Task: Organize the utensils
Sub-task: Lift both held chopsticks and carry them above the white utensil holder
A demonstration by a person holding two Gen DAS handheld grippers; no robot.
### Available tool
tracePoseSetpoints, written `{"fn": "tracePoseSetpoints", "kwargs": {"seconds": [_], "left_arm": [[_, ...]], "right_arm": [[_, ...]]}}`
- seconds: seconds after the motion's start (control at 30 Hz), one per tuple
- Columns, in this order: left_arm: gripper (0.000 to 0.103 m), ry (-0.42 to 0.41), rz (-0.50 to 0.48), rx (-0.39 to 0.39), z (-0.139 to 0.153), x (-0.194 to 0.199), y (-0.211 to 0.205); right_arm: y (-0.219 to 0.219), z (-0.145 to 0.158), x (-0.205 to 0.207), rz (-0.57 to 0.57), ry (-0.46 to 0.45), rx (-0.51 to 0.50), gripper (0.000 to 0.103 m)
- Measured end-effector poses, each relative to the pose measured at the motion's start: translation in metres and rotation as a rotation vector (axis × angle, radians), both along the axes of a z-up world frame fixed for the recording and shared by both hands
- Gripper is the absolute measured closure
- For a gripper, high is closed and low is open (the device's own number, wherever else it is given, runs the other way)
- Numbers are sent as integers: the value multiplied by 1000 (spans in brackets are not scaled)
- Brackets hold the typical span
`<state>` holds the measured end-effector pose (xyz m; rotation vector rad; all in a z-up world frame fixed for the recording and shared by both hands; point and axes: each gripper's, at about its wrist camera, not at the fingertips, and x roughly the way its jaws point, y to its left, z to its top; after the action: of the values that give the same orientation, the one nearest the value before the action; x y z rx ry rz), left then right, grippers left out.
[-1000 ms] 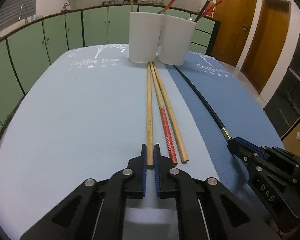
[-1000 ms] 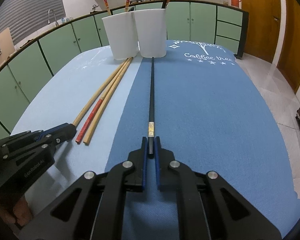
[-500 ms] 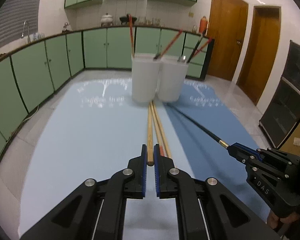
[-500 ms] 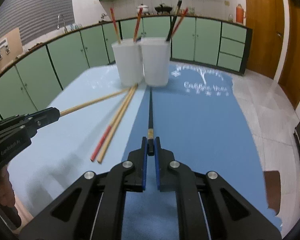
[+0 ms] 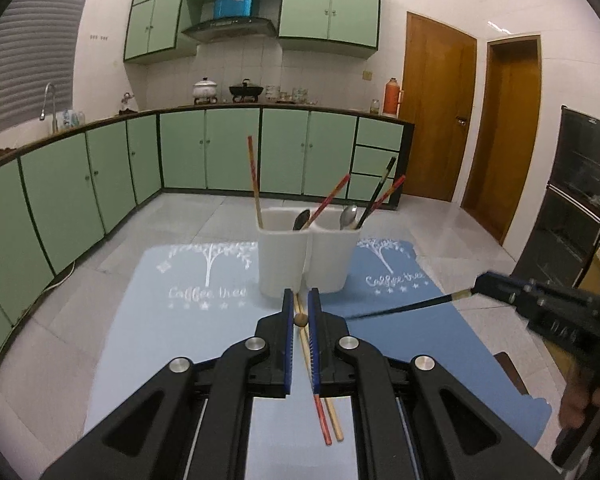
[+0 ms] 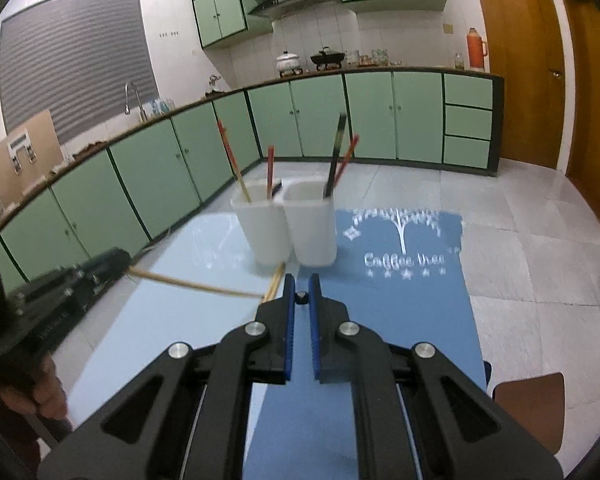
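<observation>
Both chopsticks have risen off the bench since a second ago: the left claw (image 5: 300,320) is clenched on the bamboo chopstick (image 6: 196,285), the right claw (image 6: 301,298) on the black chopstick (image 5: 400,309). Two more (image 5: 320,408) lie near the white cups (image 5: 308,256).

Both tongs, left (image 5: 300,320) and right (image 6: 301,298), are black-framed with blue ribbed inner pads, silver rivets, and faint pale lettering on their sides.
</observation>
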<state>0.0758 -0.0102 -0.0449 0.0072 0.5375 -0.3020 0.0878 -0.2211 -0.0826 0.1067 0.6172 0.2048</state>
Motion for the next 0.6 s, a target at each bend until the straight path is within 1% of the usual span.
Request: {"fn": "tracePoseSetpoints", "kwargs": {"seconds": [0.23, 0.37, 0.6], "left_arm": [[96, -11, -31, 4, 17, 15, -3], [96, -8, -47, 15, 23, 22, -9], [96, -5, -59, -3, 31, 28, -5]], "right_arm": [[-5, 30, 22, 40, 3, 10, 97], [0, 40, 31, 68, 3, -8, 97], [5, 51, 40, 102, -3, -34, 97]]}}
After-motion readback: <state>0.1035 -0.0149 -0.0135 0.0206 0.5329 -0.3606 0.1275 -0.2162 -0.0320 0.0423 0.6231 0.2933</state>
